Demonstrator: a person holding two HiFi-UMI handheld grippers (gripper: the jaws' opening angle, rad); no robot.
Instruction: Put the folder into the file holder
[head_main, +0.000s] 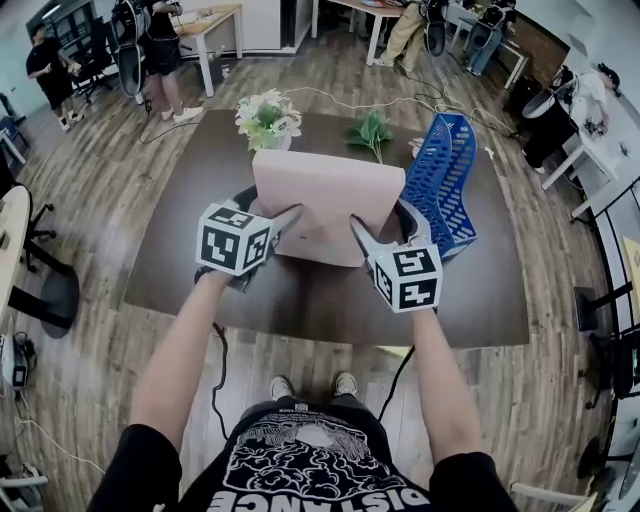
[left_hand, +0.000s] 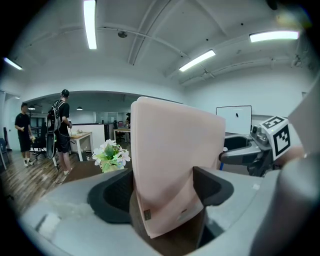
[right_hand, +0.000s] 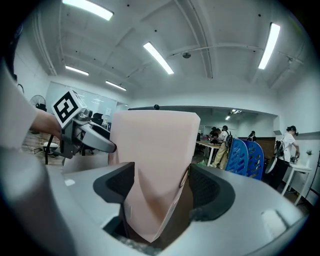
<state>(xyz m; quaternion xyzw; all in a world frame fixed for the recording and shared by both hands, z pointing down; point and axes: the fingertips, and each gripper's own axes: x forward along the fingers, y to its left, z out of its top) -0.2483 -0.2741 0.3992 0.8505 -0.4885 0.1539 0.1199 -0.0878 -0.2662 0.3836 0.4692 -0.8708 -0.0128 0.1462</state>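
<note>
A pale pink folder (head_main: 320, 200) stands upright over the dark table (head_main: 200, 270), held by its two lower corners. My left gripper (head_main: 268, 208) is shut on its left edge, and in the left gripper view the folder (left_hand: 175, 165) fills the gap between both pads. At the right edge my right gripper (head_main: 380, 215) is shut on the folder (right_hand: 155, 160), its jaws standing wide around the thick spine. The blue mesh file holder (head_main: 440, 180) stands just right of the folder, and appears as the file holder (right_hand: 245, 155) behind it in the right gripper view.
A vase of white flowers (head_main: 268, 120) and a green plant sprig (head_main: 372, 130) sit at the table's far edge behind the folder. People and desks stand beyond the table. Black chairs (head_main: 45, 280) are at the left, and a cable (head_main: 218, 370) trails on the wood floor.
</note>
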